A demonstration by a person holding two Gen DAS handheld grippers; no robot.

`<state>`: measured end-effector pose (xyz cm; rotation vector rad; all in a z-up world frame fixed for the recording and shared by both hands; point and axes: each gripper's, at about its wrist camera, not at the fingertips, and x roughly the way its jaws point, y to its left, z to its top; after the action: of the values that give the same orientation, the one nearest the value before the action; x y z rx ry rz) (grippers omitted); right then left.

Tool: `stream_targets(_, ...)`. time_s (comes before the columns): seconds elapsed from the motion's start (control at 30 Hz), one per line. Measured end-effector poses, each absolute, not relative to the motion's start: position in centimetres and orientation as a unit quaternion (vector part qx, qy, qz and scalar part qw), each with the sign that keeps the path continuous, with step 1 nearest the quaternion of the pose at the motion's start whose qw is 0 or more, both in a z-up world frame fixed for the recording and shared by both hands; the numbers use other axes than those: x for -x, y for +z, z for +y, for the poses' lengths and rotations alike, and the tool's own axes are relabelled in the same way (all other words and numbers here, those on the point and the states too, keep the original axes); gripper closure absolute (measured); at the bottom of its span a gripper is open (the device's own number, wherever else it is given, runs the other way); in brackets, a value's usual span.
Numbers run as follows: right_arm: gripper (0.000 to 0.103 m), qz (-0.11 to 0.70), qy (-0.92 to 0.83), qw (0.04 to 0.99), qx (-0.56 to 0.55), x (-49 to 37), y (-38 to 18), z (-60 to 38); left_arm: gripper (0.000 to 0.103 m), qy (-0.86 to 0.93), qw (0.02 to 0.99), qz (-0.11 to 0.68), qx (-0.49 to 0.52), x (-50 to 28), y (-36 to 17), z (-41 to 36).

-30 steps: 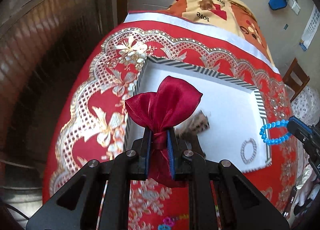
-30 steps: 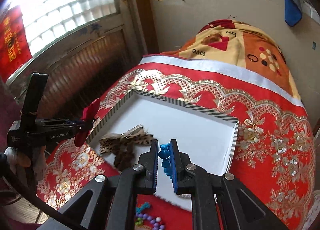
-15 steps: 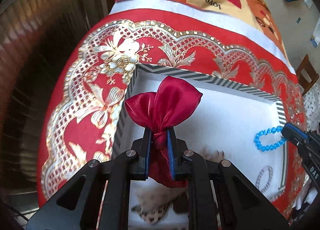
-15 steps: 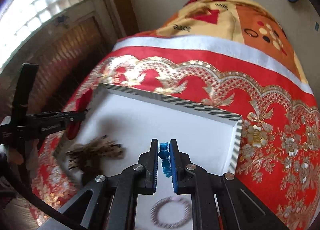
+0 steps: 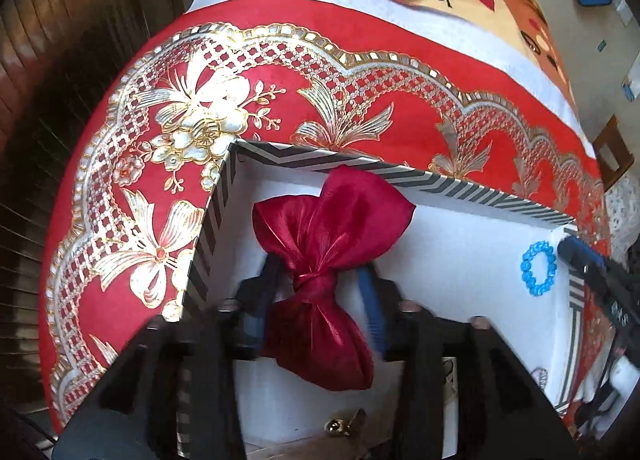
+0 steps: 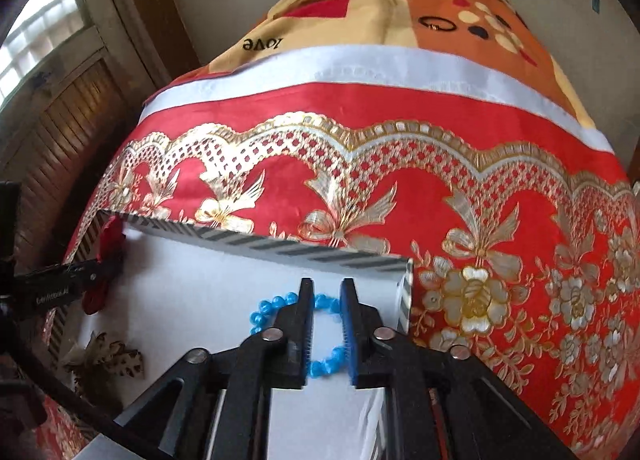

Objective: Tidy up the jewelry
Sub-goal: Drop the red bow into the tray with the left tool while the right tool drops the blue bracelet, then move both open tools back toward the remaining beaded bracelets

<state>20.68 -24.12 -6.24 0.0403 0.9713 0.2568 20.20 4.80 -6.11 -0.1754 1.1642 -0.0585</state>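
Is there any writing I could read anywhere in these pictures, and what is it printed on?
"love", upside down, in black letters on the yellow and orange blanket beyond the red cloth; it shows in both views.
White lettering on the side of the left tool, seen from the right camera: too blurred to read.
White letters on the right tool, at the edge of the left camera's view: only partly visible, not readable.
No other text shows.

A glossy satin cloth bow (image 5: 320,256) is gleaming dark red at centre frame, translucent shiny plastic beads of a blue bracelet (image 6: 316,334) are glinting at lower centre, and a matt white paperboard tray (image 5: 480,260) is lying on smooth, metallic-embroidered red cloth (image 5: 132,188).
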Motion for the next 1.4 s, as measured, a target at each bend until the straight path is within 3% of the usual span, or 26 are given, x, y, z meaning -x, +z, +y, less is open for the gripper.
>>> stream_targets(0.4, 0.059, 0.415, 0.143, 0.896, -0.059, -11.5, -2.1, -24.0, 0.057, 0.022, 0.859, 0.511, 0.038, -13.5, -2.1, 4.6)
stream_targets(1.4, 0.059, 0.423, 0.154, 0.892, -0.039, 7.2, -1.6, -25.0, 0.057, 0.046, 0.865, 0.498, 0.033, 6.4, 0.7, 2.4)
